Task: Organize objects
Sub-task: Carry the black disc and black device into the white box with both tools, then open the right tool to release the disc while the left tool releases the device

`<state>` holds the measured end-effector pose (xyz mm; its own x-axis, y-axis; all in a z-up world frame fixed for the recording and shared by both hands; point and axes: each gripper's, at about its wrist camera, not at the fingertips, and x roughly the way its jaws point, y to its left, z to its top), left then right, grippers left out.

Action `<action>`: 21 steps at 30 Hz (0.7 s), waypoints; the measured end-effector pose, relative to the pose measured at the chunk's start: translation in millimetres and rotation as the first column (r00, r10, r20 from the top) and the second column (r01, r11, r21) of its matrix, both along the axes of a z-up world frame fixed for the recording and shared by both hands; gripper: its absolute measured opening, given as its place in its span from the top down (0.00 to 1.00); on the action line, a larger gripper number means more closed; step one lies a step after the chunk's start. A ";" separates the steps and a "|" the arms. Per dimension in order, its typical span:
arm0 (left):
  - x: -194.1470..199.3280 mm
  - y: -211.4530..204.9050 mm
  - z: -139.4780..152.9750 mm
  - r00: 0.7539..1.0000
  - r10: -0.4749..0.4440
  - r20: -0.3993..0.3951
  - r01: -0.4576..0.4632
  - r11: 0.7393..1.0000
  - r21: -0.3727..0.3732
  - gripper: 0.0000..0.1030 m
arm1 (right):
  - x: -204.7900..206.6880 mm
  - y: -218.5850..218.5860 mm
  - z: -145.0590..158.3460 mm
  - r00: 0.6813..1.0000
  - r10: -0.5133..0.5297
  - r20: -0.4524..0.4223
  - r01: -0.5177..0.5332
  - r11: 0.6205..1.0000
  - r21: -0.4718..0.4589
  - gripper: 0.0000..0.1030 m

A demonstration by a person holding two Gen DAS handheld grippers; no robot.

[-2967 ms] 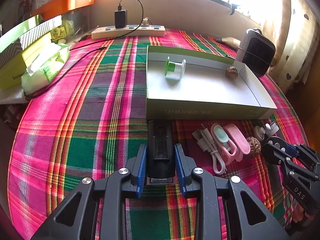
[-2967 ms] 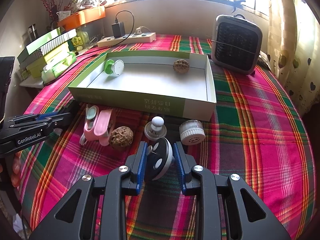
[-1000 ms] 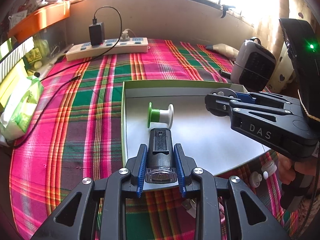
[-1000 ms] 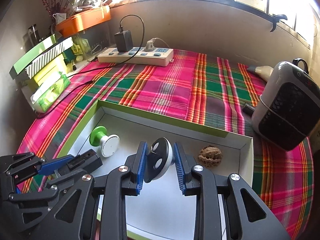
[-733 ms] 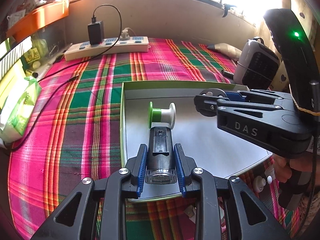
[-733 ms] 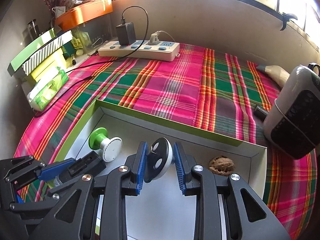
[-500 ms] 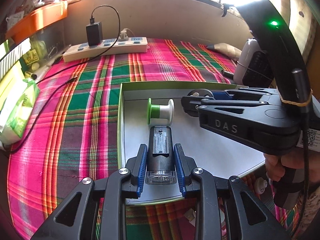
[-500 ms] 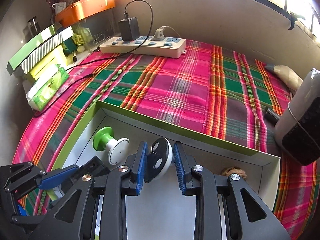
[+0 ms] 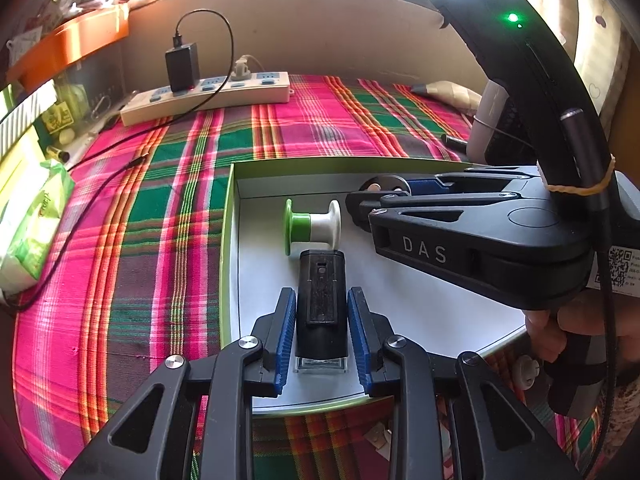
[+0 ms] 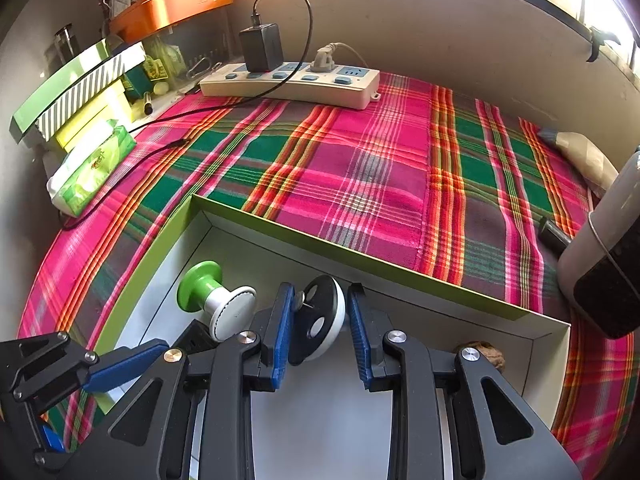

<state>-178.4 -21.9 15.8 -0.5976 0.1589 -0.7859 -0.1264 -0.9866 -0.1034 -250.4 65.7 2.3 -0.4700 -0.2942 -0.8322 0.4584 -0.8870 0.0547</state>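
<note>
My left gripper (image 9: 320, 296) is shut on a black block (image 9: 320, 300), held low over the white floor of the green-rimmed tray (image 9: 229, 240). Just beyond the block lies a green-and-white spool (image 9: 312, 226). My right gripper (image 10: 318, 300) is shut on a black-and-white disc (image 10: 320, 316) over the tray's (image 10: 360, 256) far side, right of the spool (image 10: 216, 300). From the left wrist, the right gripper (image 9: 384, 196) reaches in from the right with the disc (image 9: 380, 185) at its tip. A walnut (image 10: 480, 350) lies in the tray's right corner. The left gripper (image 10: 120, 364) shows at the lower left.
A power strip (image 10: 292, 80) with a black charger and its cable lies at the back of the plaid cloth. A tissue pack (image 10: 92, 168) and stacked boxes (image 10: 76, 84) stand at the left, a small heater (image 10: 600, 260) at the right. Small white items (image 9: 524, 368) lie outside the tray's near right edge.
The right gripper with the disc has moved left over the tray, closer to the spool, and a little lower. The left gripper with the black block has hardly moved.
</note>
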 end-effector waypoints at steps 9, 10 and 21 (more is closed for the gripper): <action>-0.5 0.5 -1.0 1.000 0.000 0.000 0.000 1.000 -0.002 0.76 | 0.0 -2.3 -0.8 1.000 0.001 0.000 -0.001 1.000 0.003 0.72; -0.7 0.6 -1.1 1.000 0.000 0.000 0.000 1.000 -0.001 0.76 | 0.1 -2.9 -0.7 1.000 0.001 -0.001 -0.001 1.000 0.004 0.72; 0.3 0.3 -0.8 1.000 0.001 -0.001 -0.001 1.000 0.000 0.72 | 0.8 -1.9 -0.8 1.000 -0.010 -0.011 0.010 1.000 0.012 0.63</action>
<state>-178.1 -21.6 15.0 -0.5986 0.1582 -0.7853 -0.1258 -0.9867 -0.1028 -249.6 63.7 1.5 -0.4819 -0.2796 -0.8305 0.4499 -0.8922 0.0393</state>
